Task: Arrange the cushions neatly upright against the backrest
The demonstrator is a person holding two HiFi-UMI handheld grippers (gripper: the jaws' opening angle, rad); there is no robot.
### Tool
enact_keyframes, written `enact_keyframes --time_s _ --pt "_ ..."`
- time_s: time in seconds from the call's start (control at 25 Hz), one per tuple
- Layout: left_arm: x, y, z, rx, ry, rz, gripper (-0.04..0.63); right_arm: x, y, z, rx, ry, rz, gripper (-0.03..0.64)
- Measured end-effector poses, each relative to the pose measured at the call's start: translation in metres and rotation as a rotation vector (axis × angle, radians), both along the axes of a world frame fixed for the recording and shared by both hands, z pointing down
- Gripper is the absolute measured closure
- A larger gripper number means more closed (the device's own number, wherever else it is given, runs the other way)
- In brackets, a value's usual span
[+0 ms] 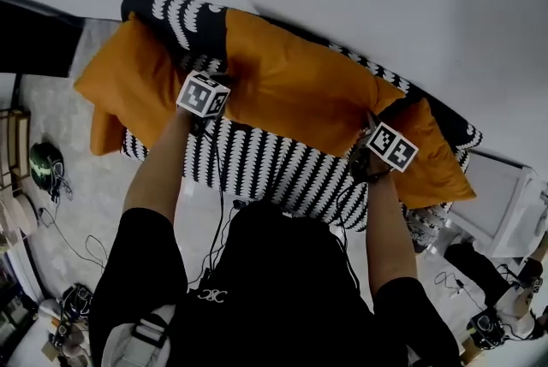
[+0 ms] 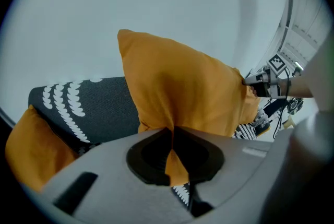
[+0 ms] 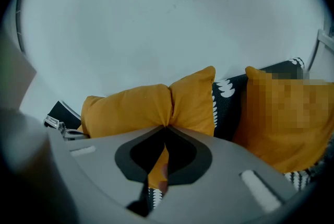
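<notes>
A black-and-white patterned sofa (image 1: 265,164) stands against a pale wall with three orange cushions on it. The big middle cushion (image 1: 300,83) leans at the backrest (image 2: 88,108). My left gripper (image 1: 221,100) is shut on the middle cushion's left edge, with orange fabric (image 2: 172,150) pinched between its jaws. My right gripper (image 1: 370,143) is shut on the same cushion's right edge (image 3: 156,165). The left cushion (image 1: 128,83) slumps over the sofa's left end. The right cushion (image 1: 437,160) lies at the right end and fills the right of the right gripper view (image 3: 282,124).
A white box-like unit (image 1: 505,194) stands just right of the sofa. Cables and small devices lie on the floor to both sides, with a green round object (image 1: 44,162) and shelving at the far left. The person's body blocks the sofa's front.
</notes>
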State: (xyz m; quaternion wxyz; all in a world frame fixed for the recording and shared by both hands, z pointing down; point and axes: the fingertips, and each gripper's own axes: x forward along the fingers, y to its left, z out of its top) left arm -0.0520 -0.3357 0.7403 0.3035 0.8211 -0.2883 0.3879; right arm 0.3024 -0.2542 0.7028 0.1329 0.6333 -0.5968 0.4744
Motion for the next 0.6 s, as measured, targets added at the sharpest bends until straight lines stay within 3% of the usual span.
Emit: enact_keyframes --time_s 0.2,0.32,0.48,0.6 --pt "0.02 -0.015 0.015 -0.014 -0.021 0.036 0.571 0.02 -0.005 0.013 -0.038 0.007 0.059 0.594" --pt "0.023 -0.009 0.032 -0.065 -0.055 0.046 0.556 0.03 -0.001 0.027 -0.08 0.009 0.087 0.589" --pt "0.013 0.003 0.056 -0.137 -0.084 -0.011 0.537 0.029 0.01 0.052 -0.159 0.025 0.106 0.589" --pt "-0.001 0.003 0.066 -0.146 -0.093 -0.11 0.543 0.021 0.012 0.06 -0.197 0.046 0.091 0.584"
